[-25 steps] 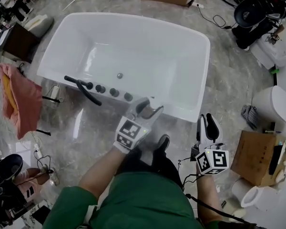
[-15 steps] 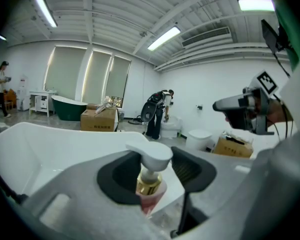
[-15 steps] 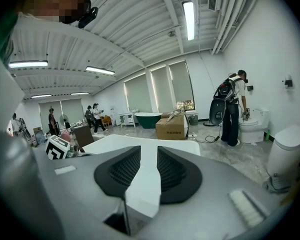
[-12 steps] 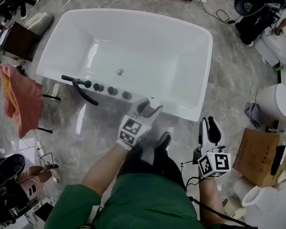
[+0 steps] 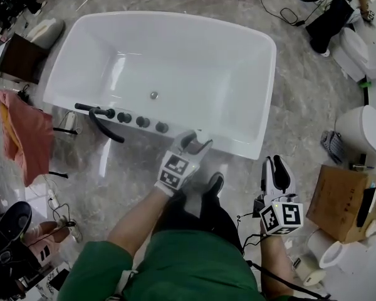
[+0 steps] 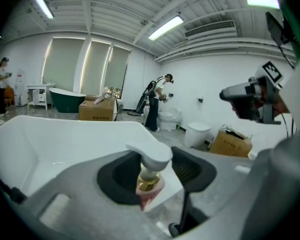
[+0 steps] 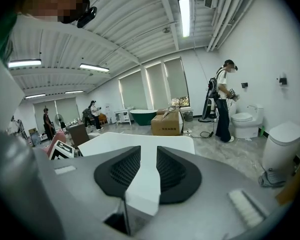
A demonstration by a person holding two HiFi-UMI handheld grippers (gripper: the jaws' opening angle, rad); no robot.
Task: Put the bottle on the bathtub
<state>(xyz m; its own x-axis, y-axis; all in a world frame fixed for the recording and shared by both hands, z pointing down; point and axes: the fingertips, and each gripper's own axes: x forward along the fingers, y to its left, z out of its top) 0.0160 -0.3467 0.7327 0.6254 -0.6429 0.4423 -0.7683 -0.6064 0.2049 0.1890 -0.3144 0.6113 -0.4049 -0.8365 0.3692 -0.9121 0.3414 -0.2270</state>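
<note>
The white bathtub [image 5: 265, 99] fills the upper middle of the head view. My left gripper [image 5: 197, 142] hangs at its near rim, right of the black knobs [image 5: 143, 123]. In the left gripper view the left gripper [image 6: 152, 171] is shut on a bottle [image 6: 149, 193] with a pink body, gold collar and white pump head, and the bathtub [image 6: 50, 144] lies just beyond. My right gripper [image 5: 274, 163] is lower right, off the tub above the floor. The right gripper [image 7: 148, 169] stands open by a narrow gap with nothing in it, facing the bathtub [image 7: 135, 140].
A black faucet [image 5: 100, 116] sits on the tub's near rim at the left. A pink towel [image 5: 22, 133] hangs at the far left. A toilet [image 5: 363, 133] and a cardboard box [image 5: 337, 202] stand to the right. The person's shoe [image 5: 213, 185] is between the grippers.
The head view has shifted a little. The left gripper stays shut on the bottle at the tub's near rim, and the right gripper sits slightly lower in the picture.
</note>
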